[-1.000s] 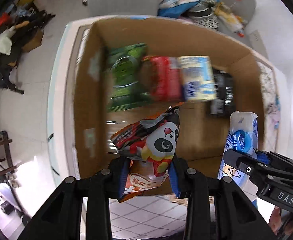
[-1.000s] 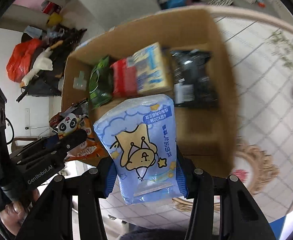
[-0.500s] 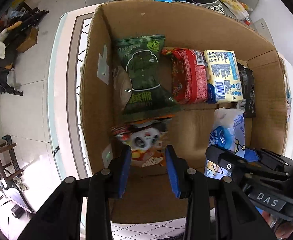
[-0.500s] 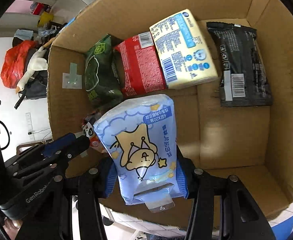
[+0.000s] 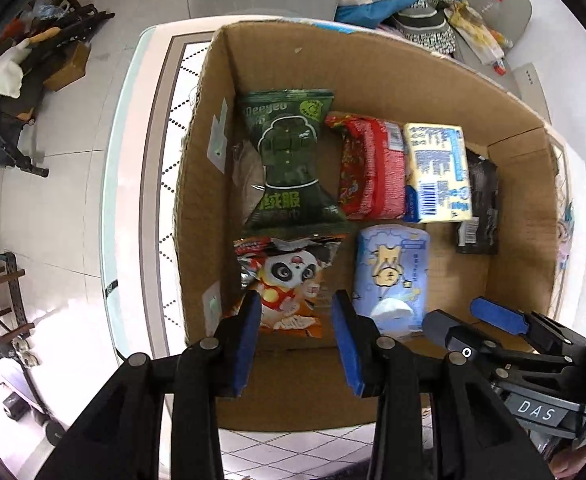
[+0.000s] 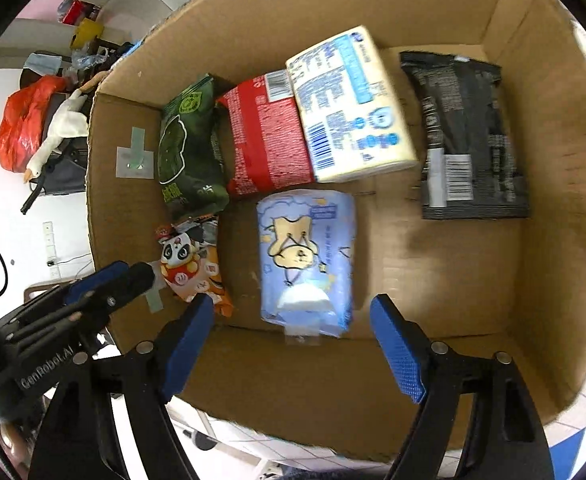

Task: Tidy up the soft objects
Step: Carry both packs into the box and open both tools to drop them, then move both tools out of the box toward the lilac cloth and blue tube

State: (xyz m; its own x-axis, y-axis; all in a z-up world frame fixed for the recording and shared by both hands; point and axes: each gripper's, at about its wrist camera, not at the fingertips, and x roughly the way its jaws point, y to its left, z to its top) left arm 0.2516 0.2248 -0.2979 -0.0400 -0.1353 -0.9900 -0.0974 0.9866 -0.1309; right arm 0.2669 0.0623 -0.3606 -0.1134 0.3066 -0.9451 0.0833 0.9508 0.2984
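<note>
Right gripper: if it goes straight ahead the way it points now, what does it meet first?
Probably the blue tissue pack, lying in the cardboard box just ahead of the open right gripper; depth is unclear.

Bright even daylight; strong fisheye bending, dark corners; slight blur right view.

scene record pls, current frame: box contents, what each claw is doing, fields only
container: cardboard box, open top
back row: green packet, red packet, yellow pack, black packet
front row: panda snack bag, blue tissue pack
left claw: open, holding nothing, over the panda bag's near end
right claw: open, holding nothing, tissue pack lying on the box floor ahead of it
</note>
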